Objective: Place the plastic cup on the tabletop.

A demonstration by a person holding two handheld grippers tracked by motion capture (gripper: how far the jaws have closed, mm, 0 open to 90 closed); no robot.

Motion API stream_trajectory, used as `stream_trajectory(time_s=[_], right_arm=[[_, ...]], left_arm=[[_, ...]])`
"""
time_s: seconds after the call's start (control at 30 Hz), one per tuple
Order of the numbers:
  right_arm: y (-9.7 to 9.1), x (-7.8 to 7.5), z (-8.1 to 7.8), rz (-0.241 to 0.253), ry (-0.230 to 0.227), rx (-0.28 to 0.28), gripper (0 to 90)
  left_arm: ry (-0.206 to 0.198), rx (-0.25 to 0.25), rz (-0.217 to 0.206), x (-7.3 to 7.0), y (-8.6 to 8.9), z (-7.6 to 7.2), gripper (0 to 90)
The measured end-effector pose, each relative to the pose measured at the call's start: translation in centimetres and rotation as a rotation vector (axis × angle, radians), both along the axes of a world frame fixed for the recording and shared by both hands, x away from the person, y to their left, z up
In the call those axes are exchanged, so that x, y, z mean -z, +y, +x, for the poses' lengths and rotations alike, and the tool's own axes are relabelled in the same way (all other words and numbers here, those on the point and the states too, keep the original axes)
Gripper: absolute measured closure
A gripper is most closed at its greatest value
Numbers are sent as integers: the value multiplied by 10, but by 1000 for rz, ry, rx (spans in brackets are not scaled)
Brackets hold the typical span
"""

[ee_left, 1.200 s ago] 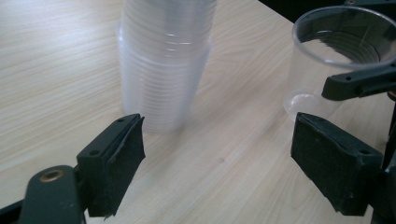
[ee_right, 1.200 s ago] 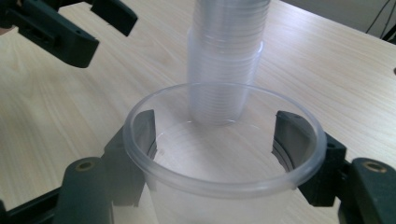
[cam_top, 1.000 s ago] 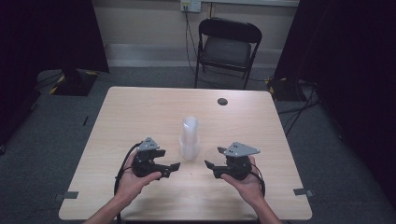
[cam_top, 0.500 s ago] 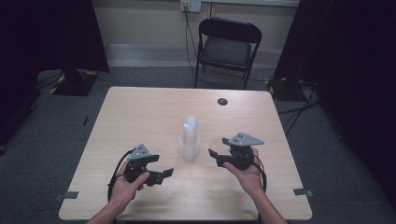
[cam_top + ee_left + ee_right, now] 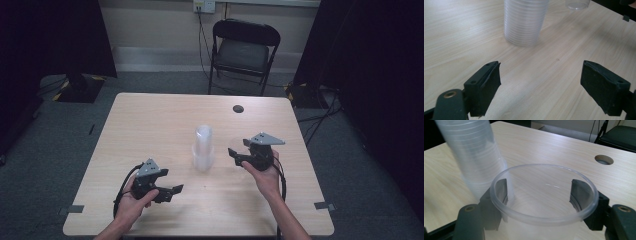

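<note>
High view: the right tool [image 5: 239, 151] now sits at about 3 o'clock of the tall stack of clear ribbed plastic cups [image 5: 203, 148], higher up the surface than a second ago and turned toward the stack, with a single clear plastic cup [image 5: 236, 145] between its jaws. The left tool [image 5: 172, 191] has dropped back to about 7 o'clock of the stack, near the person's edge of the pale wood-grain surface [image 5: 150, 120]. I judge that one cup has been taken off the stack and the left hand has let the stack go, so the next step is probably setting the single cup down apart from it.

Left gripper view: the left tool [image 5: 541, 80] stands wide apart and holds nothing, bare wood between its pads. The stack [image 5: 524, 21] rises at 12 o'clock, well apart from it, and the base of the single cup [image 5: 577, 4] shows at 1 o'clock.

Right gripper view: the right tool [image 5: 539, 191] is closed around the single cup [image 5: 544, 220], its pads pressing the wall from both sides, rim up. The stack [image 5: 474, 157] leans at 10 o'clock, just beside the rim; that closeness could cause a knock. A round grommet hole [image 5: 604, 160] lies at 2 o'clock, and a black folding chair [image 5: 242, 50] stands beyond the far edge.
</note>
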State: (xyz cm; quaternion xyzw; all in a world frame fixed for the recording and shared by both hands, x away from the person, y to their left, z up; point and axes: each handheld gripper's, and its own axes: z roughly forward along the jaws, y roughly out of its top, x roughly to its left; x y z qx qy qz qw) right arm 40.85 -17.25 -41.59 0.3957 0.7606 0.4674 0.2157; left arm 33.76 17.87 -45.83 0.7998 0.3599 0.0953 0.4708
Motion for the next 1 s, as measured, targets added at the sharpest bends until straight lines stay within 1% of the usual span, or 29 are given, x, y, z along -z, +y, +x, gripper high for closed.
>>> stream_trajectory(time_s=[0.07, 0.13, 0.27, 0.3, 0.33, 0.37, 0.47, 0.5, 0.6, 0.67, 0.77, 0.87, 1.0], right_arm=[[-1, 1, 5, -12, -1, 12, 301], [-2, 1, 10, -16, 2, 27, 301], [-3, 1, 20, -10, 2, 44, 300], [-3, 1, 23, -6, 5, 50, 300], [-2, 1, 25, -4, 8, 55, 300], [-2, 2, 27, -6, 4, 56, 300], [0, 3, 34, -10, 12, 65, 299], [0, 4, 37, -11, 14, 71, 299], [1, 5, 45, 7, 17, 83, 298], [2, 8, 49, 12, 17, 91, 298], [5, 13, 56, 7, 28, 97, 298], [7, 17, 62, 15, 39, 116, 298], [10, 19, 72, 5, 39, 125, 297]], left_arm=[[3, -3, -7, 1, 0, 0, 162], [6, -4, -5, 1, 0, 0, 164], [3, 3, -4, 1, 0, -1, 174], [0, 6, 4, 1, 1, -1, 174], [0, 5, 1, 1, 0, -1, 174], [1, 6, -2, 1, 0, -2, 174], [-6, 9, 7, 1, 1, -2, 175], [-5, 7, 4, 1, 0, -1, 177], [3, 1, 1, 1, 1, -1, 178], [1, 0, 4, 1, 1, -1, 180], [2, 2, 9, 2, 1, 0, 181], [4, -1, 15, 3, 1, -1, 183], [6, 1, 14, 3, 1, -1, 184]])
